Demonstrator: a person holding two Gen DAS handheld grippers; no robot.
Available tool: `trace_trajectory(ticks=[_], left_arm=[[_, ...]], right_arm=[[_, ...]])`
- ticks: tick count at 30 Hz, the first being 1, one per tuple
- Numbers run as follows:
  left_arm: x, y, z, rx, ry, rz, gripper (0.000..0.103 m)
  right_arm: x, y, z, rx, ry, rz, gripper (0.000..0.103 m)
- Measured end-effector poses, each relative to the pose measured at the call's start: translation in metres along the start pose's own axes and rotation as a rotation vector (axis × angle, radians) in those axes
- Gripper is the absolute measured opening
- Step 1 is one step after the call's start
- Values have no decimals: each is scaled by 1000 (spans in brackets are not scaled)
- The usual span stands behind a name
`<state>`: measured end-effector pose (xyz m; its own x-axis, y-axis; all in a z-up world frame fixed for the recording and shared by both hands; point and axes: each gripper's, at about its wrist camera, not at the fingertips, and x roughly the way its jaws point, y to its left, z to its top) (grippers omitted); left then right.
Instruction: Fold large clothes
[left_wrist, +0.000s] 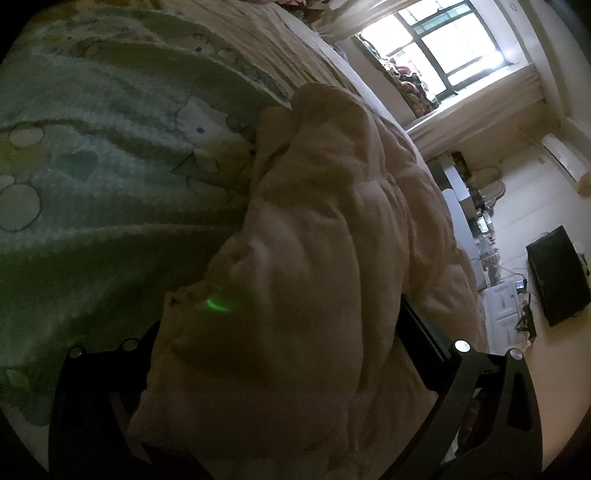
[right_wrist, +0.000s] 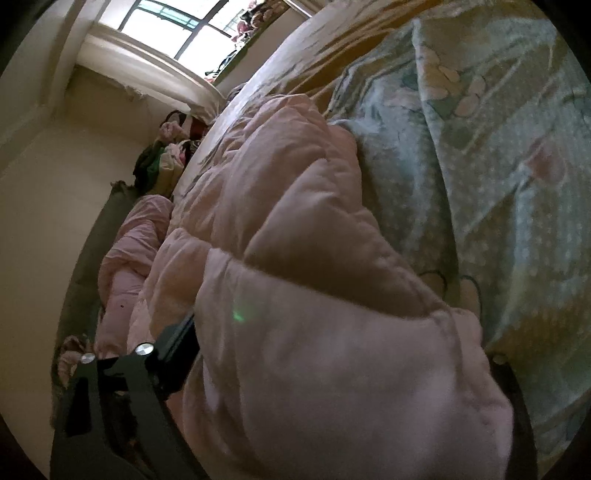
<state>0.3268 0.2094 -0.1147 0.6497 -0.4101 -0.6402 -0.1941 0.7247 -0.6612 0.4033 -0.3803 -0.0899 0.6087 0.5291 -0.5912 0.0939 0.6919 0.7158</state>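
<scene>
- Item: pink padded coat (right_wrist: 295, 258), bulky and quilted, lying rumpled along the near edge of the bed (right_wrist: 332, 48), on a green patterned blanket (left_wrist: 92, 184); part of it hangs off the bed side, to the left in the right wrist view.
- Left gripper (left_wrist: 280, 350): jaws set wide with a thick bunch of coat filling the gap; whether the pads press on it cannot be told, as the cloth hides them.
- Right gripper (right_wrist: 332, 369): jaws spread wide around a fat roll of coat; pads hidden, so a firm pinch cannot be confirmed.
- Pose: both grippers angle down at the bed, each at one end of the same coat, cameras nearly buried in fabric.
- Step, as judged: taking hold of the coat's near edge ahead of a fold; no tidy fold shows yet.
- Next move, as judged: needs both jaws closed firmly on the padding, then a lift together and a carry across toward the blanket side.
- Risk: puffy cloth may slip from a shallow hold.
- Surroundings: window (left_wrist: 443, 48), clothes pile (right_wrist: 166, 155) beside the bed.
</scene>
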Motion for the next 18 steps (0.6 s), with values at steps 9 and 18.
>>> trace_trajectory(ticks=[9,18], left_arm=[[-14,-26,-3,115,-42,48,74],[-19,-43,-4,194,-56,82,70]], right_arm=[[-11,34,-5,-172,-17,-58,58],[-9,68,-12,-371,-19,-126,59]])
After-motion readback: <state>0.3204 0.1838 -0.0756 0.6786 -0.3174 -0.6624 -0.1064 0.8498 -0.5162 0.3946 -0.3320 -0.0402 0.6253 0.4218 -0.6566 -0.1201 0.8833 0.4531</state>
